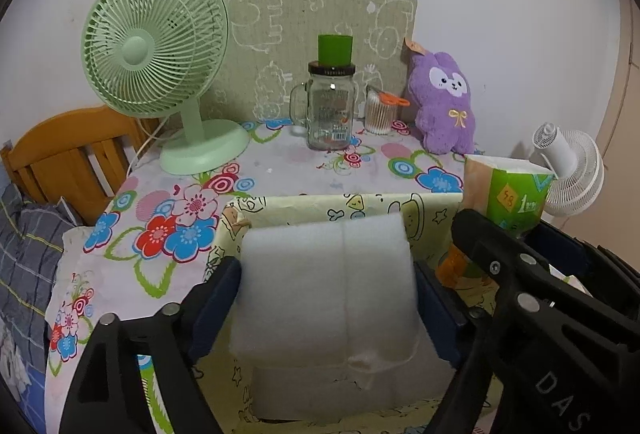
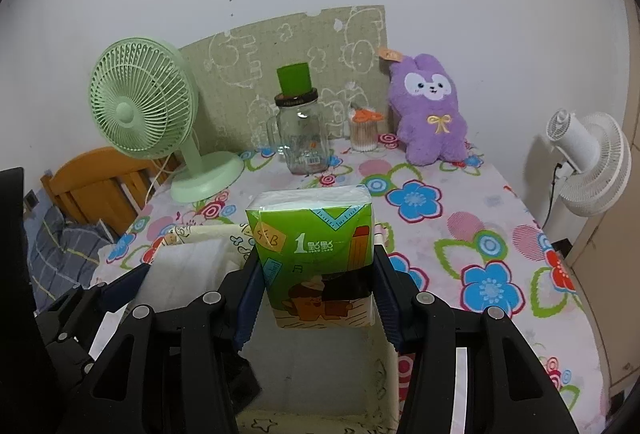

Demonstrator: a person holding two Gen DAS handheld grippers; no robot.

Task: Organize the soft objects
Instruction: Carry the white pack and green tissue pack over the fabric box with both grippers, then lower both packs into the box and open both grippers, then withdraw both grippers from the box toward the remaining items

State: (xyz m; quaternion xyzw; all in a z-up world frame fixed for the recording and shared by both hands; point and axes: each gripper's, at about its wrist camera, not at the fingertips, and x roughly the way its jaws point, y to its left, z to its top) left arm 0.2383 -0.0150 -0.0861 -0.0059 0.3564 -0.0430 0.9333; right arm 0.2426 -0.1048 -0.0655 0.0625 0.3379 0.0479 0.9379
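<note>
A white foam block (image 1: pixel 328 286) stands between the blue pads of my left gripper (image 1: pixel 324 270), over a cream cartoon-print fabric basket (image 1: pixel 304 204). The block's sides look straight and unpinched, and its image is slightly blurred. My right gripper (image 2: pixel 318 258) is shut on a green pack of tissues (image 2: pixel 316 234), held upright above the same basket (image 2: pixel 208 234). The pack (image 1: pixel 512 194) also shows at the right of the left wrist view. A purple plush rabbit (image 2: pixel 432 110) leans against the wall at the back right of the flowered table.
A green desk fan (image 1: pixel 156 46) stands back left. Beside it are a glass jar topped by a green cup (image 1: pixel 330 106) and a tub of cotton swabs (image 1: pixel 378 114). A white fan (image 2: pixel 588 162) stands off the table's right edge, a wooden bed frame (image 1: pixel 68 154) to the left.
</note>
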